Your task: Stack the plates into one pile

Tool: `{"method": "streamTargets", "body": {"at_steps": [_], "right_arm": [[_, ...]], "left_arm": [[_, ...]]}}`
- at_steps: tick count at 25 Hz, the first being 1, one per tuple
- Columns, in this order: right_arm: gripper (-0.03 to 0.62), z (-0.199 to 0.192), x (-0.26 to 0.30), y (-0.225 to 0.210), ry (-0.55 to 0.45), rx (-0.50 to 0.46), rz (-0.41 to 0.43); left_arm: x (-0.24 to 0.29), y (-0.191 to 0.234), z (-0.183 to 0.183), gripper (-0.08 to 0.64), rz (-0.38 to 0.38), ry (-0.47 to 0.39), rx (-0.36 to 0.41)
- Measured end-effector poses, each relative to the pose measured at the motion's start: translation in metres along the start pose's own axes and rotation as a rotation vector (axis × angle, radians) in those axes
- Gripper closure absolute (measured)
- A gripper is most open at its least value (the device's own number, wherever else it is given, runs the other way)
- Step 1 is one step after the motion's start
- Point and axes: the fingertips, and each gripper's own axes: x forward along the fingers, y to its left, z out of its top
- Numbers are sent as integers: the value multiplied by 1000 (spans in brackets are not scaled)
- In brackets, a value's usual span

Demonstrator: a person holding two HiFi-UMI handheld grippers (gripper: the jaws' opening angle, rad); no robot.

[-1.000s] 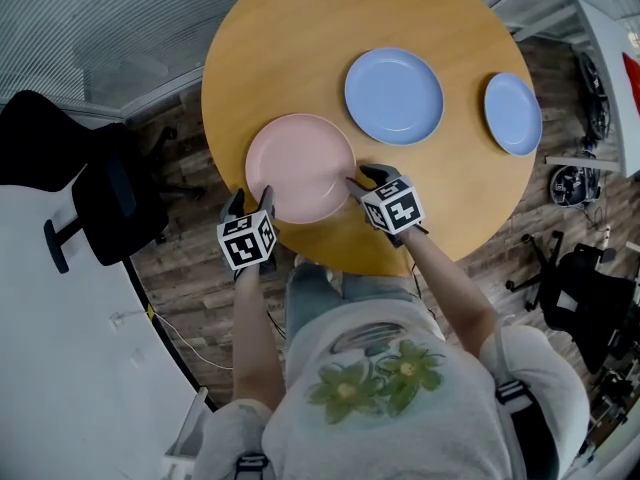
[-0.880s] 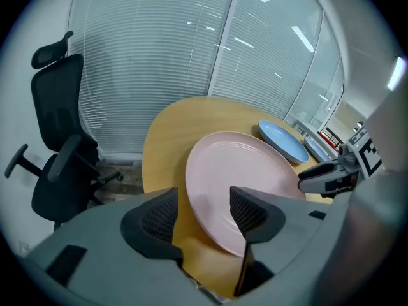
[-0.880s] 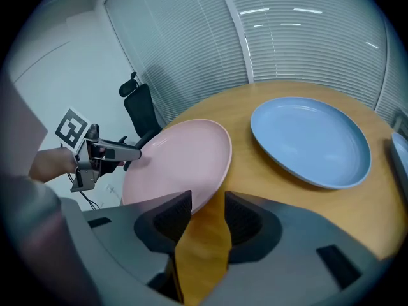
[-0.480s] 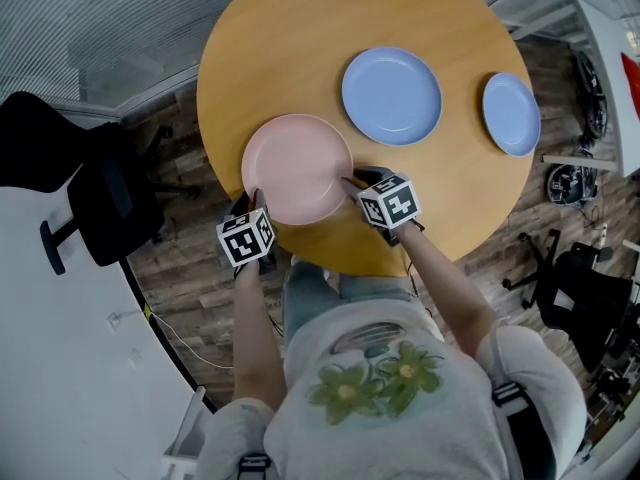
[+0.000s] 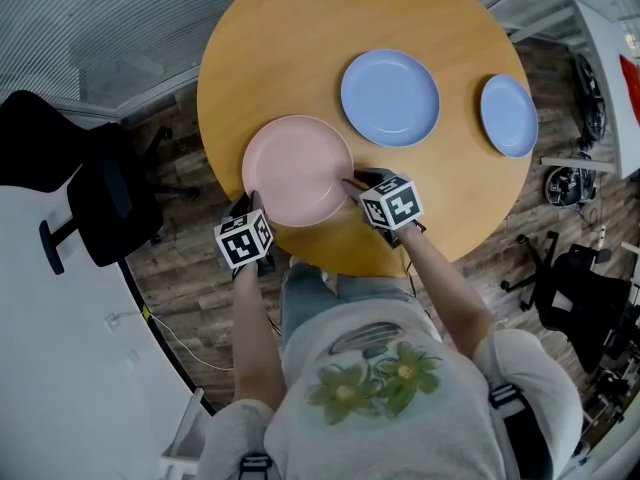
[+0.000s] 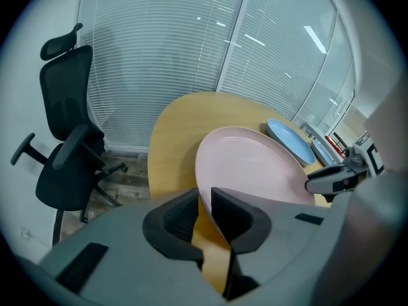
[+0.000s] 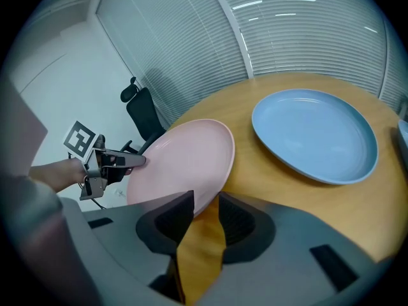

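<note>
A pink plate lies on the round wooden table near its front edge. My left gripper is at the plate's near-left rim. Its jaws have just been closing and stand narrow, with the rim between them. A sliver of table still shows beside the rim, so the pads do not clamp it. My right gripper is at the plate's right rim. Its jaws have been closing slowly and stand wide, with the rim between them. A large blue plate and a small blue plate lie farther right.
A black office chair stands on the wood floor left of the table. More chairs and gear sit at the right. The table's front edge runs just under both grippers, and window blinds lie beyond the table.
The left gripper's fingers, spread wide a second ago, have drawn close together round the pink plate's rim. The right gripper and all three plates have stayed put.
</note>
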Motion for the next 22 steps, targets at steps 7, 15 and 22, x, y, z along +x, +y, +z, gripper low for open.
{"method": "streamTargets", "body": {"at_steps": [7, 15, 22], "right_arm": [[453, 12, -25, 8, -40, -12, 0], [453, 25, -68, 24, -103, -53, -21], [453, 16, -99, 35, -125, -74, -65]], "left_arm": [[-23, -11, 17, 485, -20, -39, 35], [-60, -27, 29, 485, -37, -80, 90], [-91, -46, 31, 482, -51, -115, 147]]}}
